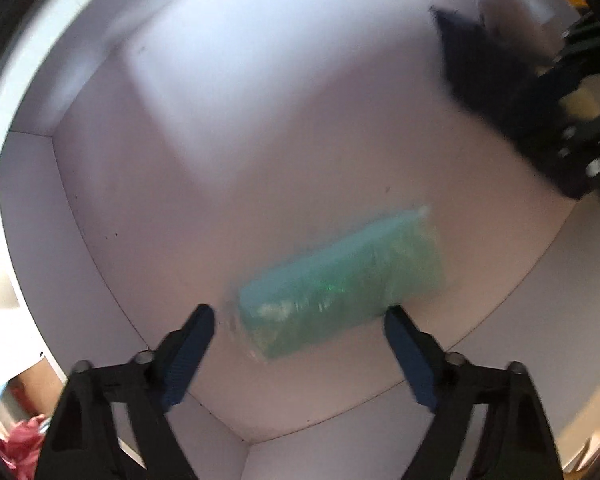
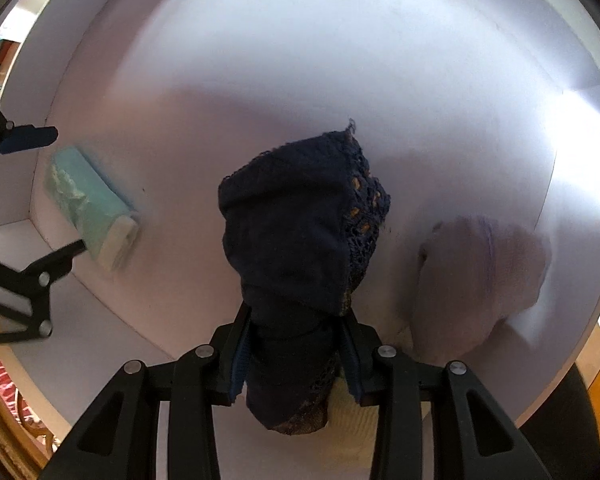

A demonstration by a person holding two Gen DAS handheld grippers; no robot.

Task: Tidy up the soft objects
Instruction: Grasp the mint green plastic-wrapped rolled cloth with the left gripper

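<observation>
The left wrist view is looking down into a white box [image 1: 100,240]. A green pack [image 1: 340,276] is lying on the box floor, just past the left tongs [image 1: 300,316]. These tongs are spread wide, and I think nothing is pinched: the pack is sitting between and just beyond the two tips, with a gap at the left tip, while the right tip is looking very close to it. The pack's long side is running from near left to far right, almost across the gap of the tongs, so closing them would squeeze it end to end.

In the right wrist view, the right tongs [image 2: 296,344] are pinching a dark blue cloth [image 2: 300,232], which is sticking up past the tips. The pack [image 2: 92,208] is lying far off to their left, so the left hand is the nearer one. A pale soft thing [image 2: 480,280] is lying at the right, too blurry to name.
</observation>
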